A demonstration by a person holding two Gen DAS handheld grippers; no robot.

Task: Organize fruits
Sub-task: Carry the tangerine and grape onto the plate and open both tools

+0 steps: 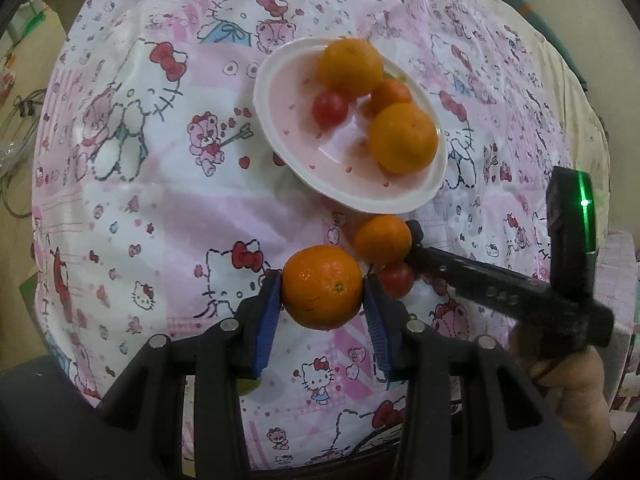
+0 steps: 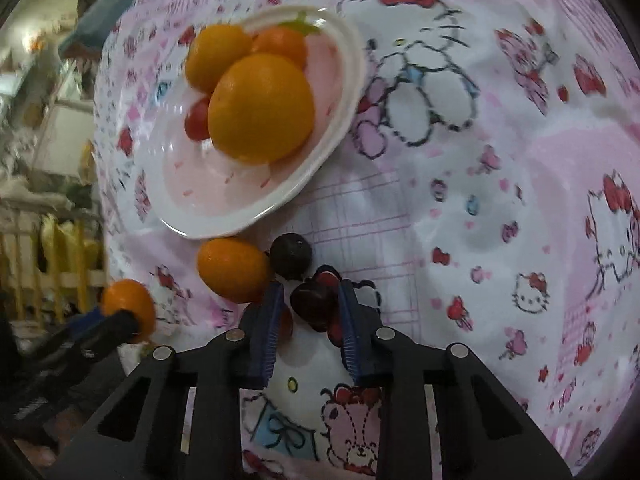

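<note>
Gripping a dimpled orange (image 1: pixel 322 286), left tool (image 1: pixel 322 294); right tool (image 2: pixel 309 306) clenched on dark tomato (image 2: pixel 314 304)

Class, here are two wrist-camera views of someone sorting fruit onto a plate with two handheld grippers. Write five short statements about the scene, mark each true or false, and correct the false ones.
1. The left gripper holds an orange. True.
2. The plate is empty. False: it holds oranges and a small red tomato.
3. The right gripper is closed on a small dark red fruit. True.
4. The cloth under the plate is plain blue. False: it is pink and white with cartoon cats and bears.
5. Every orange is already on the plate. False: another orange lies on the cloth just beside the plate.
</note>
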